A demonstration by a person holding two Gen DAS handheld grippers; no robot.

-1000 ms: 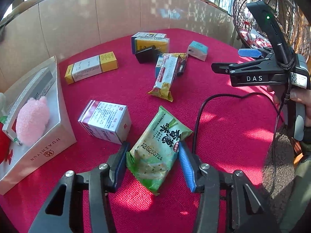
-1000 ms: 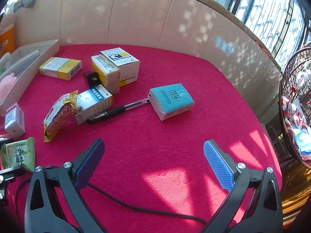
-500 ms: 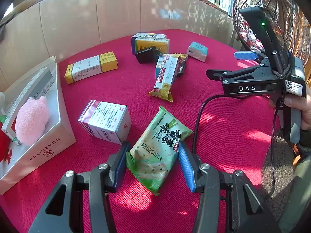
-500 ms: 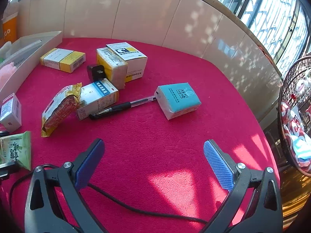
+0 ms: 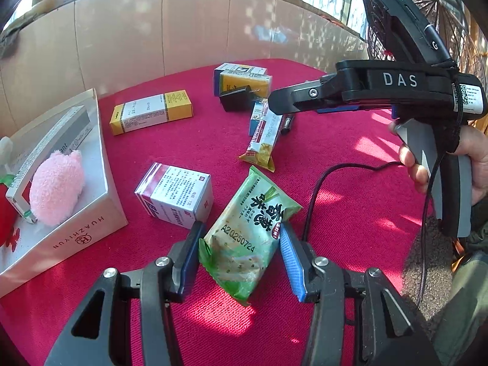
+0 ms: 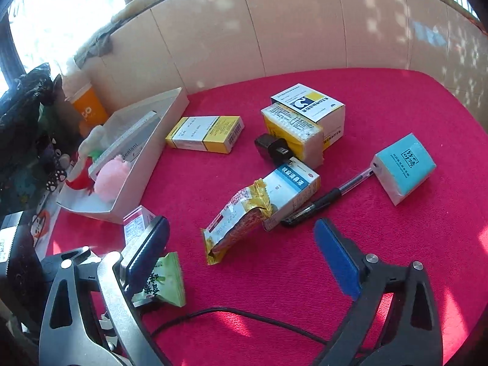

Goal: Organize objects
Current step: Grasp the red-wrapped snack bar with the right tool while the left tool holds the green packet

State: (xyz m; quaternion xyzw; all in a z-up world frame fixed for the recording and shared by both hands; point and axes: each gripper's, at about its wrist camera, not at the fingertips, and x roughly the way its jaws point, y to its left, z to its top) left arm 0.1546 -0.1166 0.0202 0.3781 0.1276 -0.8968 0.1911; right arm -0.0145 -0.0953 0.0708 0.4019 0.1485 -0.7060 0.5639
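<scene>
Sunlit window corner; red cloth table [image 5: 350, 158] backed by tan panels, wicker chair at far right in the left wrist view.

Progress: early, by my reading. The white box [image 5: 91, 222] at the table's left edge holds only a pink plush toy [image 5: 56, 187], a long grey-and-white carton and something red. Still loose on the cloth: yellow-and-white carton [image 5: 151, 112], red-and-white carton [image 5: 175, 195], yellow snack bar wrapper [image 6: 238, 219] leaning on a blue-and-white carton [image 6: 292, 187], black pen [image 6: 320, 202], black plug [image 6: 273, 150], two stacked yellow cartons [image 6: 305, 119], teal tissue pack [image 6: 402, 164].

Left gripper [image 5: 239, 251]: narrow, both blue pads against the sides of the green snack packet [image 5: 247, 238], which lies on the cloth just in front of the red-and-white carton. Gripped but apparently not lifted; the white box is near, to its left.

Right gripper [image 6: 242, 254]: wide and empty, jaws have just been closing somewhat, nothing between them but cloth. It points toward the yellow snack bar wrapper, likely the next pick.

View differences:
- Left wrist view: the grip on the green packet in full, and the person's hand [image 5: 442, 164] on the right tool's handle.
- Right wrist view: pen, teal pack and an orange cup [image 6: 88, 108] behind the box; the green packet shows only as a corner.
</scene>
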